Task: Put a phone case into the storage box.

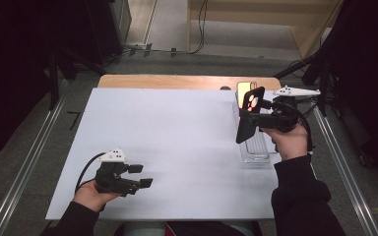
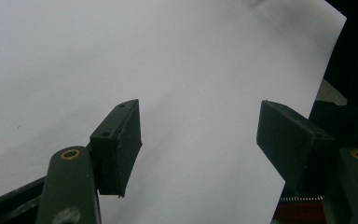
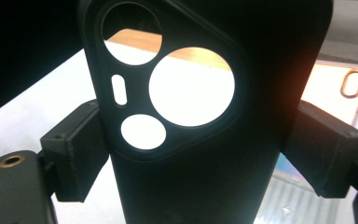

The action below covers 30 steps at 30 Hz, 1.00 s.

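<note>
Holding a black phone case (image 1: 248,115) upright above the far right part of the tabletop (image 1: 177,142), the right hand-held gripper (image 1: 254,118) is raised clear of the surface, its jaws clamped on the case's two long edges; the right gripper view shows the pads pressing either side of the case (image 3: 205,154) below its round camera cut-outs. The right hand (image 1: 289,140) grips the tool from behind, forearm in a dark sleeve. Directly beneath and behind the case sits a clear ribbed tray (image 1: 256,150), with an orange-lit phone (image 1: 242,93) just beyond it. The left hand-held gripper (image 1: 142,176) rests low at the near left of the tabletop, jaws apart with nothing between them, pointing toward the middle; the left hand (image 1: 91,195) lies at the near edge. A white sheet covers the tabletop, with a wooden strip (image 1: 187,81) showing at the far edge. Grey floor, metal rails and dark surroundings frame it.
</note>
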Each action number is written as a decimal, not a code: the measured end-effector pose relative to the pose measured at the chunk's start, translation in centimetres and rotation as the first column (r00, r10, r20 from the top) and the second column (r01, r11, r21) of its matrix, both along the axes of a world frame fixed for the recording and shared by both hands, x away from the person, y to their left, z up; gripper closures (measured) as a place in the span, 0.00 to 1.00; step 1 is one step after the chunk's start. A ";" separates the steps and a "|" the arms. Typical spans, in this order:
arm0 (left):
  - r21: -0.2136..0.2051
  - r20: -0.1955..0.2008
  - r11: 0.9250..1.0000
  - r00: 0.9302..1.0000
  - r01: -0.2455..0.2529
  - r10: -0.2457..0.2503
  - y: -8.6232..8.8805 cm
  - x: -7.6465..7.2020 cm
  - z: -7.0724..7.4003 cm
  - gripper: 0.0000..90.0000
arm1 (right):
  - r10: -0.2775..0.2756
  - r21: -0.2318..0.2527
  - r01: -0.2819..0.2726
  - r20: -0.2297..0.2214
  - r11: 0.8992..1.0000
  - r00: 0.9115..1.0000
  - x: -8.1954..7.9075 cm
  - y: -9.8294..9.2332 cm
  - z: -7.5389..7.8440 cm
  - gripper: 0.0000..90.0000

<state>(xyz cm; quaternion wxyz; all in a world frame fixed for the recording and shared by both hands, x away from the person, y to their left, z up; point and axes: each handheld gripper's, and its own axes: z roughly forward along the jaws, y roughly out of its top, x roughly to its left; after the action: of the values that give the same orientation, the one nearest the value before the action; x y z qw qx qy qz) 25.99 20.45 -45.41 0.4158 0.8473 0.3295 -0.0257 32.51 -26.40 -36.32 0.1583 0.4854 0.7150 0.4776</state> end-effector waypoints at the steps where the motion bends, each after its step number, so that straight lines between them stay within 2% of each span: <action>1: 0.000 -0.001 1.000 1.000 -0.003 0.003 0.0 0.0 0.0 0.35 | -0.009 0.002 0.009 0.003 1.000 1.000 0.1 -0.1 0.0 0.13; 5: -0.001 -0.001 1.000 1.000 -0.008 0.008 0.3 -0.2 0.0 0.35 | -0.072 -0.022 0.073 0.019 0.997 0.997 0.9 -0.6 0.1 0.13; 8: -0.007 0.005 1.000 1.000 -0.013 0.013 0.4 -0.3 0.0 0.35 | -0.123 -0.028 0.124 0.032 0.992 0.992 1.6 -1.0 0.1 0.13; 15: -0.011 0.009 1.000 1.000 -0.023 0.023 0.6 -0.4 0.0 0.35 | -0.201 -0.061 0.204 0.065 0.977 0.978 3.0 -1.5 -0.3 0.13; 18: -0.007 0.009 1.000 1.000 -0.027 0.027 0.7 -0.4 0.0 0.35 | -0.248 -0.066 0.254 0.089 0.965 0.965 3.5 -1.4 -0.7 0.13; 19: -0.007 0.010 1.000 1.000 -0.029 0.029 0.7 -0.4 0.0 0.35 | -0.253 -0.069 0.259 0.092 0.963 0.963 3.7 -1.3 -0.9 0.13; 22: -0.006 0.008 1.000 1.000 -0.026 0.027 0.8 -0.5 0.0 0.35 | -0.286 -0.099 0.295 0.099 0.950 0.953 4.6 -1.1 -1.9 0.13; 23: -0.007 0.010 1.000 1.000 -0.027 0.027 0.8 -0.5 0.0 0.35 | -0.297 -0.100 0.306 0.094 0.947 0.950 4.9 -1.1 -2.2 0.13; 27: -0.007 0.011 0.999 0.999 -0.034 0.034 0.9 -0.5 -0.1 0.35 | -0.302 -0.104 0.308 0.069 0.946 0.951 5.9 -1.1 -3.1 0.13; 30: -0.004 0.008 0.999 0.999 -0.036 0.036 1.0 -0.6 -0.1 0.35 | -0.314 -0.121 0.319 0.063 0.940 0.947 6.5 -1.1 -3.7 0.13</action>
<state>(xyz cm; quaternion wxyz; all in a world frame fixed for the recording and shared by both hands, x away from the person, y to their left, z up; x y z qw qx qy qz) 25.35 21.42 -45.50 0.4193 0.8404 0.3430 -0.0154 39.05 -27.45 -39.99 0.2794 0.5724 0.6536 0.4088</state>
